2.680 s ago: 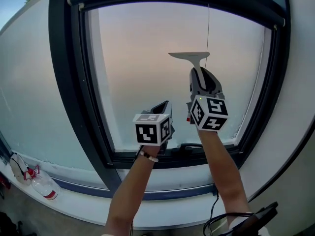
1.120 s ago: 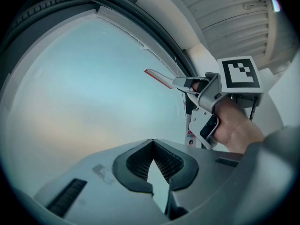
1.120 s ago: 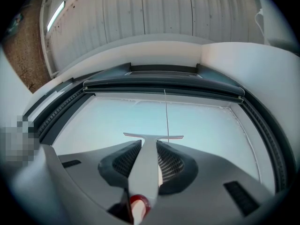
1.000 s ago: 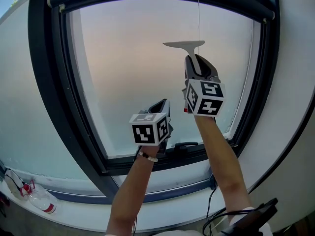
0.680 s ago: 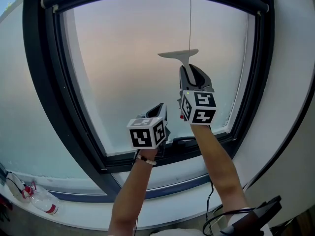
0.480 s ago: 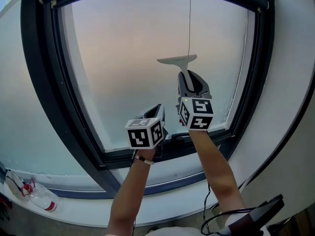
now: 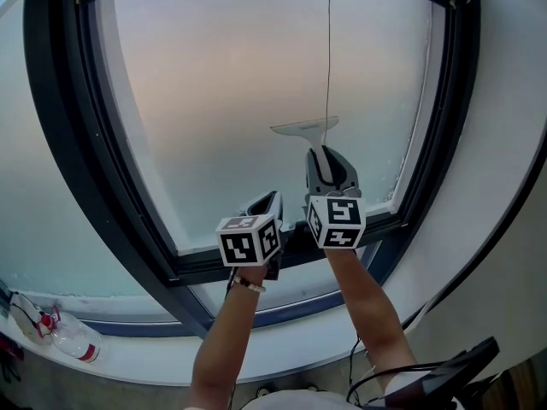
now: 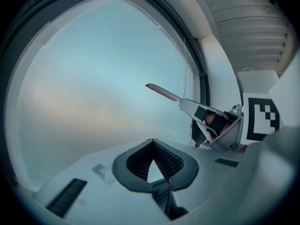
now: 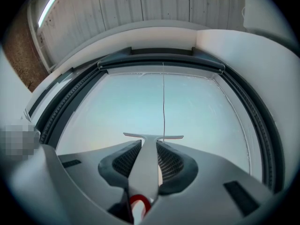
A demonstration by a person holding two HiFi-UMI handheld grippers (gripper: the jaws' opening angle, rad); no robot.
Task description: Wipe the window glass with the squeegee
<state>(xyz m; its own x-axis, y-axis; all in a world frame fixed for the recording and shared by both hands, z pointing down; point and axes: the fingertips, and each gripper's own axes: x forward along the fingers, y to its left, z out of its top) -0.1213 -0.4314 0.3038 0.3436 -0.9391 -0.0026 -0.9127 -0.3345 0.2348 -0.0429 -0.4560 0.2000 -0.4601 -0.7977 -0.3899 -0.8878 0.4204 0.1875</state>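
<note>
My right tongs (image 7: 329, 162) are clamped on the pale, flat handle of the squeegee (image 7: 308, 131). Its thin T-shaped blade sits before the frosted, milky window glass (image 7: 222, 84), in the lower right part of the dark, rounded window frame (image 7: 51, 143). I cannot tell whether the blade touches the pane. A hair-thin cord (image 7: 328, 49) hangs from the frame's top down to the blade.

My left tongs (image 7: 267, 202) are empty, their ribbed black pads closed tip to tip, low near the frame's bottom rail. Each of my tongs carries a white cube with black square markers, and I can read no letters on them.

The right gripper view shows the squeegee (image 9: 146, 163) tapering between the pads, with a red loop (image 9: 136, 203) at the handle's end. The left gripper view catches the blade (image 8: 161, 93) edge-on as a slim sliver. Only the head view shows a clear plastic bottle (image 7: 73, 336) on the white ledge below the frame's left corner. Its red label is too small to read.
</note>
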